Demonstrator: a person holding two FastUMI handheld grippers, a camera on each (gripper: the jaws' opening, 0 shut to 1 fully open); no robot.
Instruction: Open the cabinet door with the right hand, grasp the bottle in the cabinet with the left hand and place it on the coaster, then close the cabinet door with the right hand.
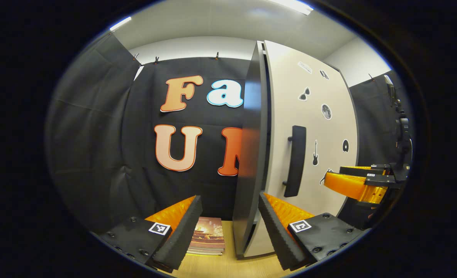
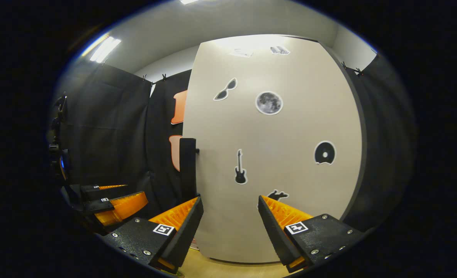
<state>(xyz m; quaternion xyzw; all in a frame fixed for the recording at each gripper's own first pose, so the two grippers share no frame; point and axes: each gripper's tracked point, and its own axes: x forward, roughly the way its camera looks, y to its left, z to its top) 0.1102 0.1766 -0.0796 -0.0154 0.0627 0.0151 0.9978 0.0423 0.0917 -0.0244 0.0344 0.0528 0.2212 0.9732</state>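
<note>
In the left gripper view, you are holding the left gripper [image 1: 230,227] wide and empty at lower centre, just before the cabinet door [image 1: 309,127]; its black handle [image 1: 296,160] is standing right of centre. In the right gripper view, the right gripper [image 2: 230,227], fingers spread and empty, is facing the door panel; steer left to the handle, then close squarely around it.
</note>
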